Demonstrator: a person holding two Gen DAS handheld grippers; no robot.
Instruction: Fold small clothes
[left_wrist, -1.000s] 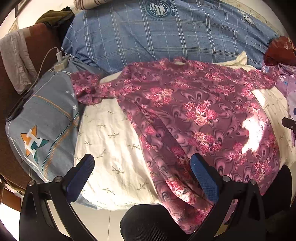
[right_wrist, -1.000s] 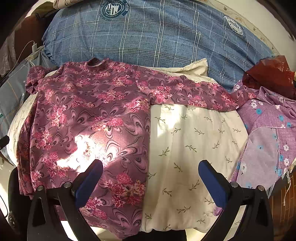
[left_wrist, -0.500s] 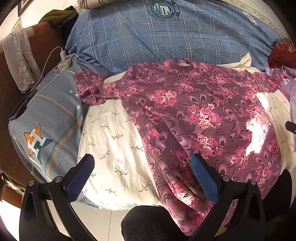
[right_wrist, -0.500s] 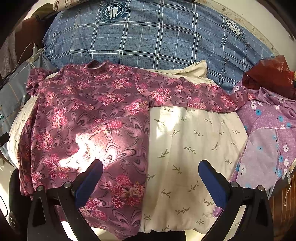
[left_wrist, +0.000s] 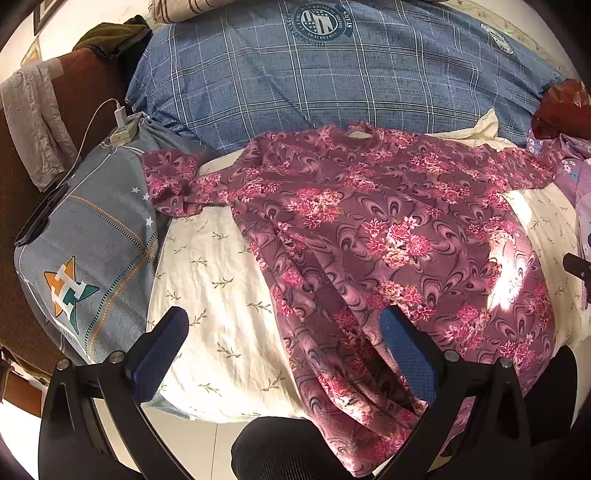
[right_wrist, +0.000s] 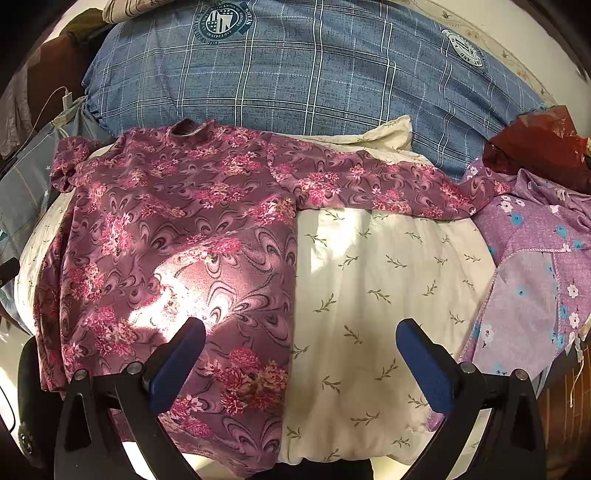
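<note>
Both views pulled back; only right shows lilac garment (right_wrist: 535, 280).

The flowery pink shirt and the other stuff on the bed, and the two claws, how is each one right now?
Flowery pink shirt: spread flat, sleeves out, unfolded.
Lilac flowered garment: crumpled, unfolded, at the pink shirt's sleeve end.
Cream leaf-print cover: spread under the shirt.
Blue plaid quilt: bunched behind the shirt.
White charger: plugged in.
Left claw: open, holding nothing.
Right claw: open, holding nothing.
</note>
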